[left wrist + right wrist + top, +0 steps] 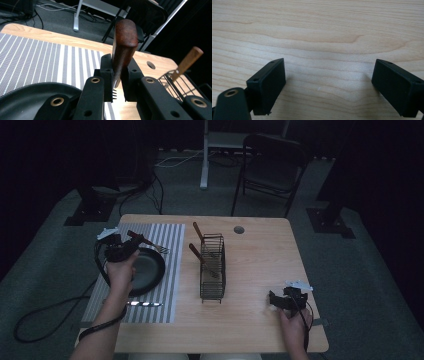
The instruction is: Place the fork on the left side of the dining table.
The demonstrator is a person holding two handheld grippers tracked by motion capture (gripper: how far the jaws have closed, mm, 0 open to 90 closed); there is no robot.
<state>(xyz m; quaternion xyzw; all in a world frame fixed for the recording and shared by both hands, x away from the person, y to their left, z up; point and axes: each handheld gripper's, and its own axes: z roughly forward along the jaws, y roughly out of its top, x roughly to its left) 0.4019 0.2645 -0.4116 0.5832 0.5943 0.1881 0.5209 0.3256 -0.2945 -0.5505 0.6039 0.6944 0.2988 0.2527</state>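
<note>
A: Status on the place setting?

B: Partway, I'd say. Plate point(146, 268) is down on the striped mat point(170, 245), left side of the counter point(260, 270). A knife point(145, 304) lies on the mat's near edge, just in front of the plate.

A: And the fork?

B: Fork point(150, 243) is in the left gripper point(131, 246), jaws clenched on it. In the left gripper view the wooden handle point(124, 47) stands up between the jaws and the tines point(114, 93) poke out below. It's in the air over the plate's far rim, tines pointing right over the mat, not touching anything afaict.

A: So not placed yet.

B: No. It needs to go down on the mat beside the plate, prob. then release. That's the step in hand.

A: Right gripper?

B: Right gripper point(286, 299) sits near the near-right corner of the counter, jaws released and wide apart, nothing between them. Its own view has bare wood under them. Idle, well apart from everything.

A: Anything left in the caddy?

B: Wire caddy point(213, 267) mid-counter holds two more wooden handles point(198, 231), sticking up and leaning left. Can't tell what utensils they are; the ends are hidden in the wire.

A: So remaining work?

B: Set the fork down, then maybe pull another piece from the caddy, e.g. a spoon. That part's a guess.
</note>
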